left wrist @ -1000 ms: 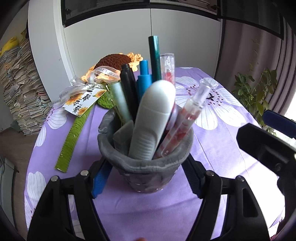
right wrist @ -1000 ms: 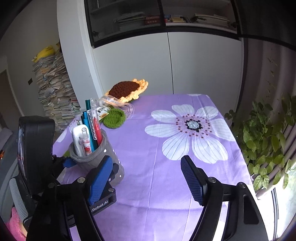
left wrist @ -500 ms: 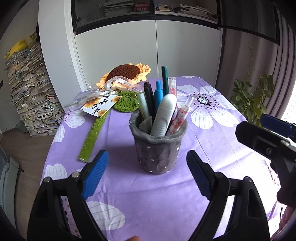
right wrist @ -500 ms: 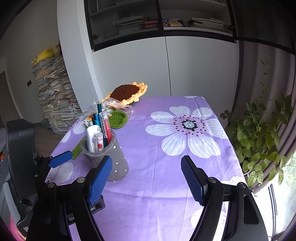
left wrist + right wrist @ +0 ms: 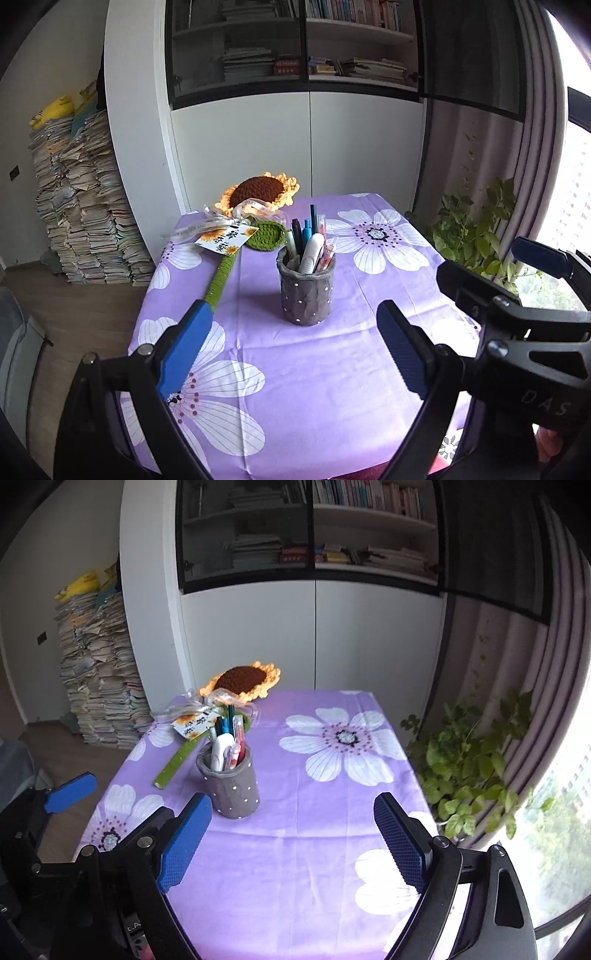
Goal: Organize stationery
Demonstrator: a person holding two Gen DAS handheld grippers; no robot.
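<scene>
Room: white cupboard (image 5: pixel 303 147) with bookshelves above is standing behind a table (image 5: pixel 332 369) that is wearing a purple flowered cloth; paper stacks (image 5: pixel 85 206) are leaning at the left, a plant (image 5: pixel 476 229) is growing at the right.

Left wrist view, cup: grey pen cup (image 5: pixel 306 291) is standing upright mid-table, holding pens (image 5: pixel 306 236) and a white tube.
Left wrist view, sunflower: crochet sunflower (image 5: pixel 258 192) is lying beyond the cup, apart from it, its green stem running toward the left edge.
Left wrist view, left gripper: left gripper (image 5: pixel 291 350) is hanging above the near cloth, well short of the cup; its jaws have just been opening and are gaping wide with nothing between them.

Right wrist view, cup: cup (image 5: pixel 232 786) is sitting left of centre, just beyond the left blue pad (image 5: pixel 184 843).
Right wrist view, right gripper: right gripper (image 5: pixel 291 843) is hovering over bare cloth, jaws having just been widening, spread and empty.
Right wrist view, other tool: left gripper's blue pad (image 5: pixel 70 792) is showing at the far left.
</scene>
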